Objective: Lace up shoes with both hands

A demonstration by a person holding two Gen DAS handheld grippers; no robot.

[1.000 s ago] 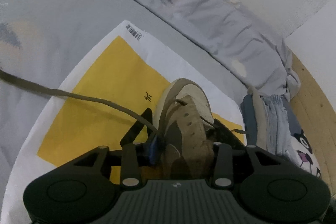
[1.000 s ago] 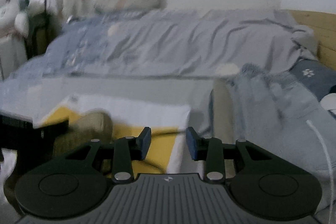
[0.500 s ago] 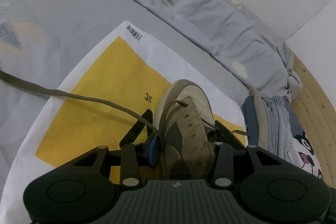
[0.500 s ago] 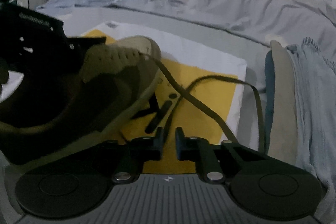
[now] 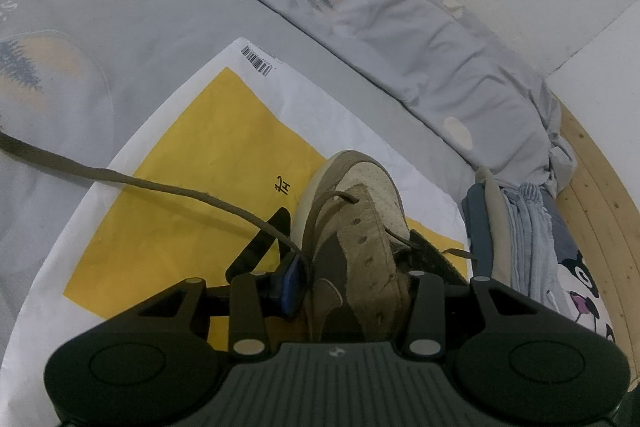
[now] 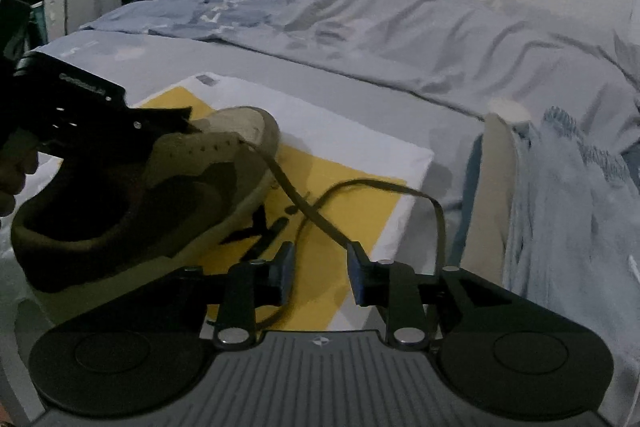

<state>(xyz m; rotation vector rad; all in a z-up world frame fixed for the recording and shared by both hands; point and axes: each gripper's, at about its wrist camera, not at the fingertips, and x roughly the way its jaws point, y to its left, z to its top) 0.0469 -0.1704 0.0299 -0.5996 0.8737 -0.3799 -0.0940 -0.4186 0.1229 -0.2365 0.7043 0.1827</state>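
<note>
On a grey bedsheet (image 5: 168,11), the left claw (image 5: 352,279) pinches the shoe (image 5: 356,239); the right claw (image 6: 322,273) is spreading.

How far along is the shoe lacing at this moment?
Early. Done: the lace passes only through the eyelets nearest the toe, one end trailing onto the bedsheet. In hand: the left gripper clamps the shoe; the right gripper is opening, the other lace end running beside its finger, not pinched. Left: the remaining empty eyelets.

Right hand-held gripper (image 6: 321,277), jaws opening
</note>
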